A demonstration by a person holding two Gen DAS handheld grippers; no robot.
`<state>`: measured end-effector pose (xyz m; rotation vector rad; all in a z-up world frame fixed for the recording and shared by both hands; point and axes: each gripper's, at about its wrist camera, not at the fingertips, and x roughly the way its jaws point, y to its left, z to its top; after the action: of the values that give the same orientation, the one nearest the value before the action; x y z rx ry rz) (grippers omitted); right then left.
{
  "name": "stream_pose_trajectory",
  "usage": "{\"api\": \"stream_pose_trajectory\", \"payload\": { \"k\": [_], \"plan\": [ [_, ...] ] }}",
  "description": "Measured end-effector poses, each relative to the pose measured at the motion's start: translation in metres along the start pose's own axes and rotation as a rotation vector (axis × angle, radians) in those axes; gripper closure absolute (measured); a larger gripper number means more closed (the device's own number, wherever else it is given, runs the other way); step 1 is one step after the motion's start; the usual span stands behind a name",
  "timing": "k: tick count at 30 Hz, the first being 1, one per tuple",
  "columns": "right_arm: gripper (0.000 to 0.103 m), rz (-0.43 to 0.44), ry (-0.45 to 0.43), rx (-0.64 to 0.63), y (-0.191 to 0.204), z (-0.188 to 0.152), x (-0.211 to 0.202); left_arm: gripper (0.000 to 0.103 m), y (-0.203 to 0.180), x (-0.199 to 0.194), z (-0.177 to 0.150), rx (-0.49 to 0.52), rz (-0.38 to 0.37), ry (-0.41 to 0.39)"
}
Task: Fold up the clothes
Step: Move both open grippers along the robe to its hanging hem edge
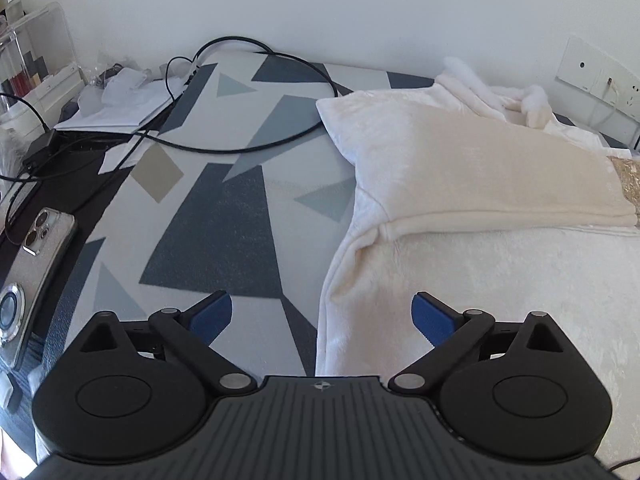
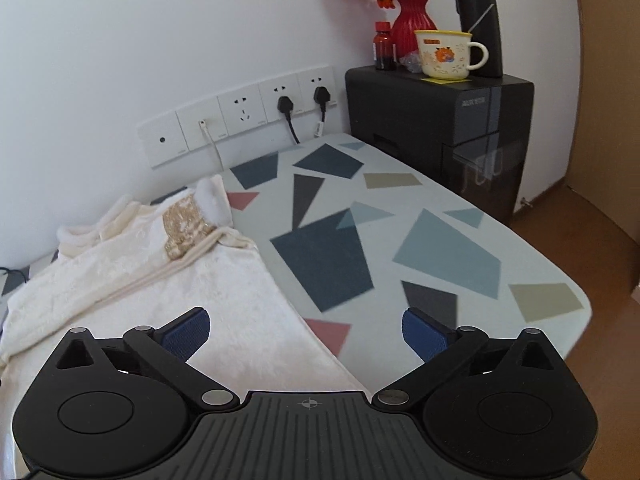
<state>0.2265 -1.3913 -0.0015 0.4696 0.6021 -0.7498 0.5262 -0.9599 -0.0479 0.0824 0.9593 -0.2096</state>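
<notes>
1. My left gripper [image 1: 322, 318] is released, its 2 blue pads [image 1: 210, 318] spread wide and holding nothing.
2. Ahead and to the right of that claw lies the cream fleece garment [image 1: 460, 200], a sleeve folded across its body; its left edge runs down between the pads.
3. Ahead-left of the left claw, a black cable [image 1: 256, 144] loops over the geometric-patterned tabletop [image 1: 224, 216], and a phone [image 1: 36, 256] in a glittery case lies far left.
4. My right gripper [image 2: 306, 336] is also released, its pads apart and empty.
5. The same garment [image 2: 168, 280] sits ahead-left of the right claw, its gold sequin cuff [image 2: 184, 224] farther off; its right edge passes between the pads.
6. Far ahead-right stand a black cabinet [image 2: 436, 120], a floral mug [image 2: 444, 54] and a red vase [image 2: 412, 24] of orange flowers.
</notes>
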Motion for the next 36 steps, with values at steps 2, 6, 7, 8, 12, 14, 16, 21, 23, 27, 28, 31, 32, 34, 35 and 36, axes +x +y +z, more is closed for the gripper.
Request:
{"api": "stream_pose_trajectory", "payload": {
  "k": [2, 6, 7, 8, 12, 14, 16, 21, 23, 27, 28, 31, 32, 34, 35, 36],
  "plan": [
    [0.001, -0.02, 0.009, 0.021, -0.009, -0.005, -0.005, 0.004, -0.002, -0.003, -0.009, -0.005, -0.012, 0.023],
    [0.001, -0.038, 0.037, 0.061, -0.02, -0.011, -0.001, 0.004, -0.008, -0.014, -0.029, -0.005, -0.024, 0.062],
    [0.001, -0.034, 0.044, 0.06, -0.02, -0.012, 0.001, 0.004, -0.009, -0.019, -0.034, -0.006, -0.025, 0.065],
    [0.001, -0.029, 0.05, 0.055, -0.021, -0.012, 0.003, 0.004, -0.01, -0.023, -0.039, -0.006, -0.026, 0.068],
    [0.001, -0.017, 0.067, 0.03, -0.02, -0.006, 0.015, 0.003, -0.011, -0.04, -0.06, -0.046, 0.004, 0.071],
    [0.001, -0.005, 0.076, 0.027, -0.024, -0.003, 0.02, 0.003, -0.011, -0.047, -0.071, -0.076, 0.033, 0.087],
    [0.001, 0.019, 0.091, 0.028, -0.03, -0.003, 0.022, 0.003, -0.014, -0.051, -0.082, -0.096, 0.053, 0.107],
    [0.001, 0.044, 0.152, -0.01, -0.045, -0.01, 0.033, 0.0, -0.029, -0.051, -0.104, -0.081, 0.089, 0.139],
    [0.001, 0.054, 0.175, -0.036, -0.047, -0.014, 0.038, 0.0, -0.032, -0.052, -0.109, -0.112, 0.102, 0.143],
    [0.001, 0.073, 0.214, -0.08, -0.048, -0.021, 0.047, 0.0, -0.034, -0.057, -0.114, -0.184, 0.111, 0.178],
    [0.001, 0.081, 0.219, -0.089, -0.048, -0.023, 0.048, 0.001, -0.035, -0.058, -0.115, -0.193, 0.112, 0.188],
    [0.001, 0.099, 0.233, -0.107, -0.047, -0.026, 0.052, 0.0, -0.041, -0.062, -0.122, -0.177, 0.119, 0.192],
    [0.001, 0.099, 0.24, -0.111, -0.047, -0.026, 0.054, 0.0, -0.042, -0.063, -0.124, -0.174, 0.122, 0.184],
    [0.001, 0.097, 0.256, -0.116, -0.048, -0.027, 0.059, 0.0, -0.043, -0.064, -0.126, -0.177, 0.124, 0.174],
    [0.001, 0.094, 0.266, -0.118, -0.047, -0.028, 0.062, 0.0, -0.043, -0.064, -0.126, -0.178, 0.123, 0.173],
    [0.001, 0.09, 0.276, -0.12, -0.046, -0.028, 0.065, 0.0, -0.043, -0.064, -0.126, -0.177, 0.121, 0.173]
  ]
}}
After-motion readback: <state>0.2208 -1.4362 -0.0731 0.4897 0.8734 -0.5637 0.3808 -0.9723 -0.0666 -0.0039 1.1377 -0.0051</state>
